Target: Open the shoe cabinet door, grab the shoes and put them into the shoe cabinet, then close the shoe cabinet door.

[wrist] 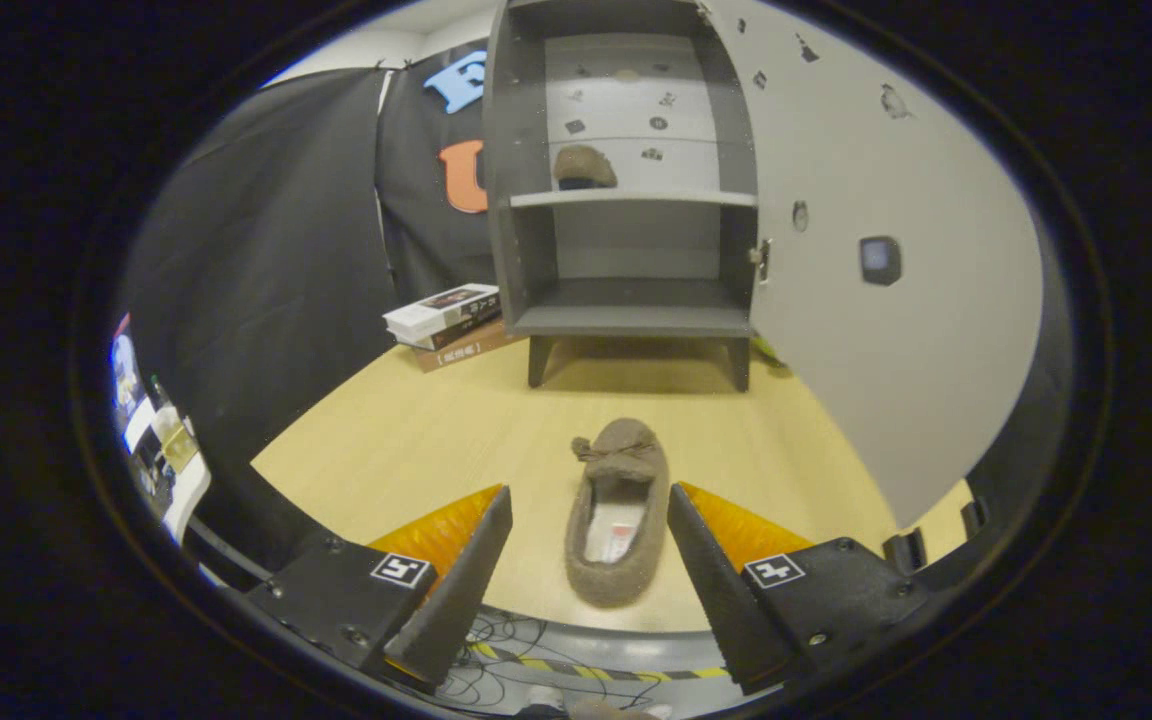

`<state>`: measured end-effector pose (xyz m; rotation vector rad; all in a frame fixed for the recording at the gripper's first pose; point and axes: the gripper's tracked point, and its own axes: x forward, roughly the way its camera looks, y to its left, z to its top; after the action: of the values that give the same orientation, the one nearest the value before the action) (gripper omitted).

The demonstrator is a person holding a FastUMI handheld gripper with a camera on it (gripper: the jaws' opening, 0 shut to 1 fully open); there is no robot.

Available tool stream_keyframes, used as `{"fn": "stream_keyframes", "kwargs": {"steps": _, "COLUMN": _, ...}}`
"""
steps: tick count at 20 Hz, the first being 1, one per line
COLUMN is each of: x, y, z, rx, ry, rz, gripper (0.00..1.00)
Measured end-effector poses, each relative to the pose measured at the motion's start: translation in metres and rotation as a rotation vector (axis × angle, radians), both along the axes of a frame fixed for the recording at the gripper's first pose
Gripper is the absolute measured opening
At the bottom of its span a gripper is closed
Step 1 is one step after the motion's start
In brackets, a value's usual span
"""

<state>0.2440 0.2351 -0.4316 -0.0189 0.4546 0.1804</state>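
Gripper (589,498) is sitting spread wide, fingers apart on either side of a brown slipper (619,510) — neither finger is touching it, gaps showing on both sides. The slipper is lying between the fingers on the wooden table (416,430), heel end nearest the gripper, bow-topped toe pointing away toward the shoe cabinet (626,190). Cabinet is standing well beyond the fingers, straight ahead, on short legs at the far side of the table. Its door (886,300) is hanging swung open, ahead and to the right of the fingers, a small handle (879,260) showing on the door face. A second brown slipper (584,167) is resting on the cabinet's middle shelf (636,198); lower compartment is showing bare board. Stack of books (451,322) is lying ahead-left, just beside the cabinet's left leg. Cables (496,650) are trailing on the floor below the table's near edge — under the fingers.
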Motion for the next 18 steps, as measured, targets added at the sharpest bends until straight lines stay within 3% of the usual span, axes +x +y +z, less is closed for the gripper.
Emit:
{"fn": "stream_keyframes", "kwargs": {"steps": 9, "x": 0.08, "y": 0.023, "z": -0.069, "rx": -0.018, "ry": 0.14, "rz": -0.085, "gripper": 0.99}}
{"fn": "stream_keyframes", "kwargs": {"steps": 18, "x": 0.136, "y": 0.027, "z": -0.084, "rx": -0.019, "ry": 0.129, "rz": -0.142, "gripper": 0.99}}
